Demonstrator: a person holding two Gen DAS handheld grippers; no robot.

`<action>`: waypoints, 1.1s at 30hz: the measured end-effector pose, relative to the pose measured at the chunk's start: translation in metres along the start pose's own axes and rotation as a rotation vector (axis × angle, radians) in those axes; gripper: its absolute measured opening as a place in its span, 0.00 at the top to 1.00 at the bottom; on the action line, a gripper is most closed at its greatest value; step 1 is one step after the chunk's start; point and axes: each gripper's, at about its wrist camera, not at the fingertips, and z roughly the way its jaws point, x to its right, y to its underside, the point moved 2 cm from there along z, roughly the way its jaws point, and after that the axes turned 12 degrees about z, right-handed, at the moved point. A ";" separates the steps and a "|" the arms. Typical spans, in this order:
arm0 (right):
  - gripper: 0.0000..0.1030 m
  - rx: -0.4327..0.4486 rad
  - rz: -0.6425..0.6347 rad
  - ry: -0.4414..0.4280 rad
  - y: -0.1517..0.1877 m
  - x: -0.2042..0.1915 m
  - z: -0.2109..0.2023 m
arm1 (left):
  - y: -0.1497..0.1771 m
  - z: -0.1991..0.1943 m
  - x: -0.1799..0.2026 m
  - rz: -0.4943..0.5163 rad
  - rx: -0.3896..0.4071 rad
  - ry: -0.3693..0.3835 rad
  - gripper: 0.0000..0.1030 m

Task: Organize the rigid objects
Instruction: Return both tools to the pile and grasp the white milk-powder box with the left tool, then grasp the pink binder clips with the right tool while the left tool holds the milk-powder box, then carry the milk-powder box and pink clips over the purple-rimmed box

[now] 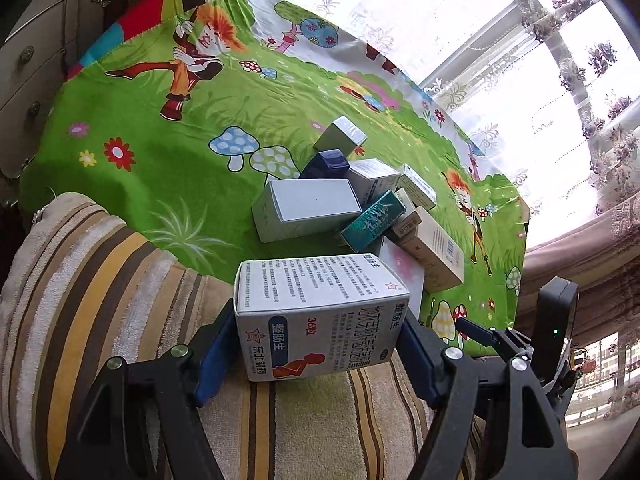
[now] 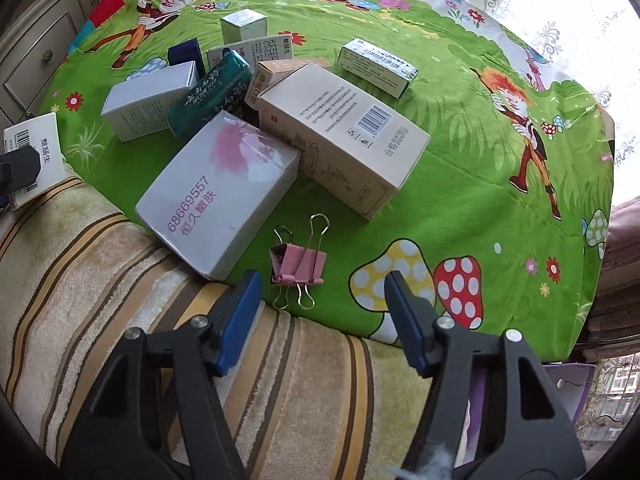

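In the left wrist view my left gripper (image 1: pixel 320 340) is shut on a white medicine box (image 1: pixel 320 304) with a red figure printed on it. Its blue pads press both sides, and the box hangs above a striped cushion (image 1: pixel 100 280). The same box (image 2: pixel 38 148) shows at the left edge of the right wrist view. My right gripper (image 2: pixel 322 284) stands open and points steeply down. A pink binder clip (image 2: pixel 298 266) lies on the green cloth (image 2: pixel 460 184) just ahead of its blue pads (image 2: pixel 242 308), untouched. Several boxes are piled behind: a grey one with a pink flower (image 2: pixel 224 192) and a beige one with a barcode (image 2: pixel 344 132).
The pile also holds a teal box (image 2: pixel 208 92), a white box (image 2: pixel 152 100), a navy box (image 2: pixel 186 52) and a small box (image 2: pixel 378 66) lying apart. A drawer cabinet (image 2: pixel 36 60) stands at the left and a curtained window (image 1: pixel 520 40) lies beyond the cloth. The striped cushion (image 2: pixel 120 280) lies under both grippers.
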 end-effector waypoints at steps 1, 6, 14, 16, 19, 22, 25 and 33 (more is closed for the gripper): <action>0.36 -0.005 -0.005 0.006 -0.001 -0.001 0.002 | 0.000 0.000 -0.001 0.000 0.002 0.003 0.28; 0.41 -0.029 -0.014 0.017 -0.008 -0.005 0.014 | 0.001 0.000 -0.003 -0.005 0.008 0.015 0.28; 0.69 -0.066 0.050 -0.081 -0.008 0.007 0.020 | 0.001 0.000 -0.004 -0.009 0.012 0.022 0.28; 0.69 -0.061 0.073 -0.105 -0.007 0.011 0.018 | 0.001 -0.001 -0.004 -0.009 0.013 0.022 0.28; 0.69 -0.041 0.099 -0.128 -0.007 0.017 0.012 | 0.001 -0.001 -0.003 -0.009 0.016 0.023 0.28; 0.69 -0.017 0.130 -0.155 -0.006 0.022 0.002 | 0.001 -0.002 -0.003 -0.008 0.019 0.023 0.28; 0.69 0.017 0.162 -0.183 -0.001 0.029 -0.012 | 0.001 -0.003 -0.001 -0.004 0.021 0.028 0.28; 0.69 0.122 0.239 -0.239 0.023 0.055 -0.052 | 0.004 -0.006 0.018 0.045 0.021 0.078 0.28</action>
